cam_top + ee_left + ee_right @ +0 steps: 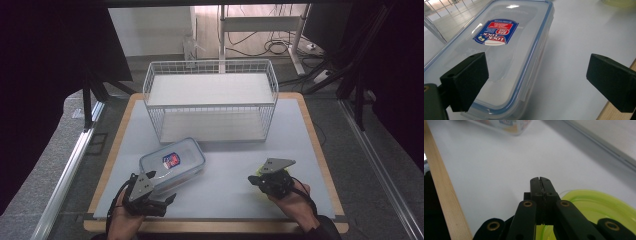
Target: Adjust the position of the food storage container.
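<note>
A clear rectangular food container (172, 162) with a blue-edged lid and a blue and red label lies on the pale mat. My left gripper (161, 187) is at its near left corner. In the left gripper view the container (499, 50) has its near end between the wide-open jaws of that gripper (539, 75), and the pads do not press on it. My right gripper (256, 180) lies low at the front right. Its jaws (541, 181) are pressed together at the left rim of a translucent yellow-green dish (599, 207), which shows under it (259, 172).
A white wire rack (210, 100) with two shelves stands at the back of the mat (295, 135). The wooden table edge (446, 202) runs close beside the right gripper. Metal rails and cables lie beyond the table.
</note>
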`<state>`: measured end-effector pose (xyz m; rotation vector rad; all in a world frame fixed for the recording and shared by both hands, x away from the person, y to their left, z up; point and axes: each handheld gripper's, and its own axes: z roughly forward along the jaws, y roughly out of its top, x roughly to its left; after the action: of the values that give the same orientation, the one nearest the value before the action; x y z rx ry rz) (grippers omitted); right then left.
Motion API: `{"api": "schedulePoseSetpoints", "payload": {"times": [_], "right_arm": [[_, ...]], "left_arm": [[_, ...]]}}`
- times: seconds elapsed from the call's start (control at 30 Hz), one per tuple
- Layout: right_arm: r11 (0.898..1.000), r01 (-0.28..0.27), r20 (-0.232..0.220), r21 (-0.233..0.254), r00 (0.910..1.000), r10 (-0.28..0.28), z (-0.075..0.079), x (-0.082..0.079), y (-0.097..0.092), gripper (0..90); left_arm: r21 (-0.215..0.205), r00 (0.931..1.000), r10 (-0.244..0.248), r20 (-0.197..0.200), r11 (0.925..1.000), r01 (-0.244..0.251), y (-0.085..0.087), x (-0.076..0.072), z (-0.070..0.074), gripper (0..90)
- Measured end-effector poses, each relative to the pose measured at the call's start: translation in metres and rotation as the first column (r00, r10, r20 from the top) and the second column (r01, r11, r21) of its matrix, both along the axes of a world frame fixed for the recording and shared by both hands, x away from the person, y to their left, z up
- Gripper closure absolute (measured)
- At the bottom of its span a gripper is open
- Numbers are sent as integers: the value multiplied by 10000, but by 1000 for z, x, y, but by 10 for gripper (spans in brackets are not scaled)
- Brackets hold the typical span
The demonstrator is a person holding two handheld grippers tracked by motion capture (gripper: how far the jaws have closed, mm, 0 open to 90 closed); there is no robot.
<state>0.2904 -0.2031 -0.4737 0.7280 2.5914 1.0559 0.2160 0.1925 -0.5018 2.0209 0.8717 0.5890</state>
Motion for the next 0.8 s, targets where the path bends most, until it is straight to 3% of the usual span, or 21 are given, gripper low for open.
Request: {"api": "schedulePoseSetpoints", "payload": {"times": [0.33,0.53,0.8], "right_arm": [[9992,297,-183,-250,9994,-301,-2,6,-10,900],[9963,813,-242,-286,9963,-820,0,12,-29,900],[9856,1681,-392,-167,9849,-1687,3,14,-62,900]], "left_arm": [[0,10000,-38,-29,10000,38,0,0,0,41],[-13,10000,-12,-69,10000,12,1,0,-1,42],[-10,10000,24,-72,10000,-24,0,0,-1,42]]}}
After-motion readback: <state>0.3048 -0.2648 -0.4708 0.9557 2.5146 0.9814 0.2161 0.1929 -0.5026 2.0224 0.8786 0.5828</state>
